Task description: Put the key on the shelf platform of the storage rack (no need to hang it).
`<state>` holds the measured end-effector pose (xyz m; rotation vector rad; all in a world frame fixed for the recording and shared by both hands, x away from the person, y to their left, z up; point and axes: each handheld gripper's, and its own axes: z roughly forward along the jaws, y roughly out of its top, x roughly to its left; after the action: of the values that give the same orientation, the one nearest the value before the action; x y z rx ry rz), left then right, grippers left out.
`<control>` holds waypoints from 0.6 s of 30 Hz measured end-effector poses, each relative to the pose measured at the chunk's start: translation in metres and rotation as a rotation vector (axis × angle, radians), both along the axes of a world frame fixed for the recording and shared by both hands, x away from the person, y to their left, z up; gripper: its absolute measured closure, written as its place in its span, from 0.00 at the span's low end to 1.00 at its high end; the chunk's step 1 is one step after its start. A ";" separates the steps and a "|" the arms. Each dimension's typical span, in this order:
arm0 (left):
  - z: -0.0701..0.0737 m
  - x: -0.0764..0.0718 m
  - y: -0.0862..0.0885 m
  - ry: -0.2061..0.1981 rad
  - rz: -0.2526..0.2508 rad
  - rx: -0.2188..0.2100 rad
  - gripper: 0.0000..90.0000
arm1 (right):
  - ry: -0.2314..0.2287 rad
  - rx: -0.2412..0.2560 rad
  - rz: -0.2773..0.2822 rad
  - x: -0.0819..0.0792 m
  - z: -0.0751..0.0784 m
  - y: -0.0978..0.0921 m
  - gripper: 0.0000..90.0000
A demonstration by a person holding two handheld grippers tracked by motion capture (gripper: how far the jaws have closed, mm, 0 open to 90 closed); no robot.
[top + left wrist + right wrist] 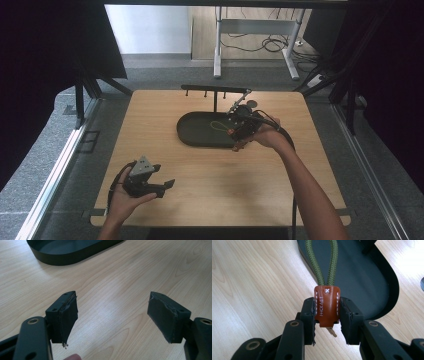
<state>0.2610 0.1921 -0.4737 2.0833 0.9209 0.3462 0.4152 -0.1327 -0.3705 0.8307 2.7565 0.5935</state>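
Clamping the brown leather tab (326, 306) of the green cord loop (325, 262) between its jaws, the right gripper (327, 317) sat at centre frame over the near rim of the black oval tray (387, 287), while the left gripper (112, 315) stood wide apart, lower left above bare table (120, 277).

A lab-like recording space: black curtains (45, 75), grey carpet (45, 165), trailing cables (270, 44) behind a wooden table (215, 195).

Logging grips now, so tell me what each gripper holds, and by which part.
The right gripper clamps the green cord loop by its brown leather tab. The left gripper is open, holding nothing.
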 end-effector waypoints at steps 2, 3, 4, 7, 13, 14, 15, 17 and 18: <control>0.000 0.000 0.000 0.000 0.000 0.000 0.27 | 0.001 -0.003 -0.004 0.003 0.001 0.000 0.75; 0.000 0.000 0.000 0.000 0.000 0.000 0.27 | 0.001 -0.003 -0.004 0.003 0.001 0.000 0.75; 0.000 0.000 0.000 -0.001 0.001 -0.001 0.27 | 0.001 -0.004 -0.004 0.005 0.001 -0.001 0.75; 0.000 0.000 0.001 -0.001 0.004 -0.004 0.27 | 0.001 0.002 -0.007 0.008 0.002 -0.001 0.75; 0.000 0.000 0.001 -0.003 0.006 -0.009 0.27 | 0.000 0.007 -0.009 0.017 0.000 -0.001 0.74; 0.000 0.000 0.001 -0.003 0.006 -0.010 0.27 | 0.002 0.003 -0.017 0.018 0.000 -0.001 0.75; 0.000 0.000 0.001 -0.004 0.006 -0.011 0.27 | 0.004 0.003 -0.016 0.020 0.000 0.000 0.75; 0.000 0.000 0.001 -0.003 0.005 -0.010 0.27 | 0.006 0.001 -0.018 0.022 0.000 0.000 0.75; 0.000 0.000 0.001 -0.003 0.005 -0.011 0.27 | 0.007 0.000 -0.018 0.024 -0.001 0.001 0.75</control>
<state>0.2612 0.1935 -0.4738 2.0702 0.9249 0.3465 0.4388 -0.1320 -0.3715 0.8579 2.7524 0.5880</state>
